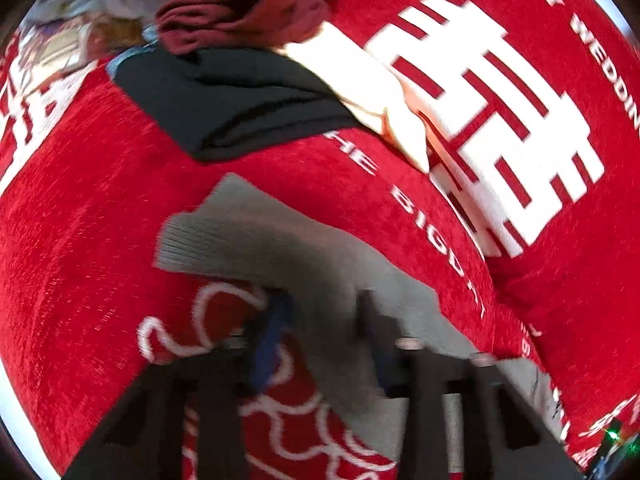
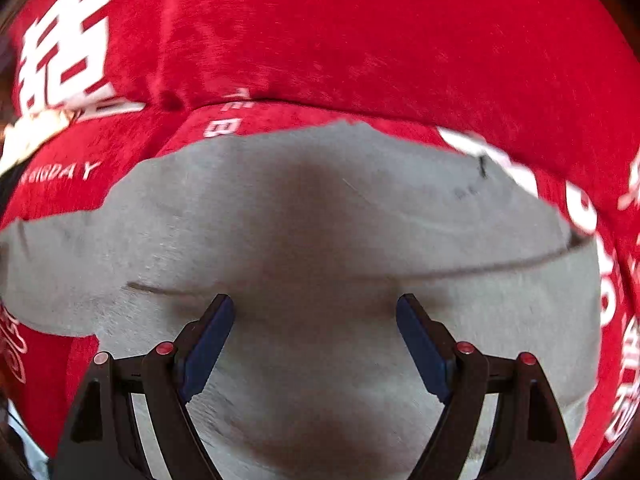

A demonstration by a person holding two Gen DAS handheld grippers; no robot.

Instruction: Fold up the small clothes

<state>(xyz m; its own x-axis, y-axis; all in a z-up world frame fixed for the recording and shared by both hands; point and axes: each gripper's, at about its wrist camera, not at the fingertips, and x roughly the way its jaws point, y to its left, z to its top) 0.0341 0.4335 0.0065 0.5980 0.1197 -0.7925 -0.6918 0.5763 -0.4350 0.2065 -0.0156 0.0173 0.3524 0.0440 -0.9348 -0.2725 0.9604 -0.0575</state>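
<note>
A grey knit garment [image 1: 304,248] lies flat on a red cloth-covered surface [image 1: 80,220]. In the blurred left wrist view, my left gripper [image 1: 324,320] is down at the garment's near edge. Its fingers stand a narrow gap apart with grey fabric between them, and I see no pad pressing. In the right wrist view the same grey garment [image 2: 320,220] fills the middle, with a seam line across it. My right gripper [image 2: 316,316] hangs just above it, wide open, with nothing held between its blue pads.
The red cover [image 2: 360,40] carries large white characters and lettering. At the back in the left wrist view lie a folded black garment [image 1: 240,100], a maroon one [image 1: 240,12] and a cream one [image 1: 360,80], with more clothes piled behind them.
</note>
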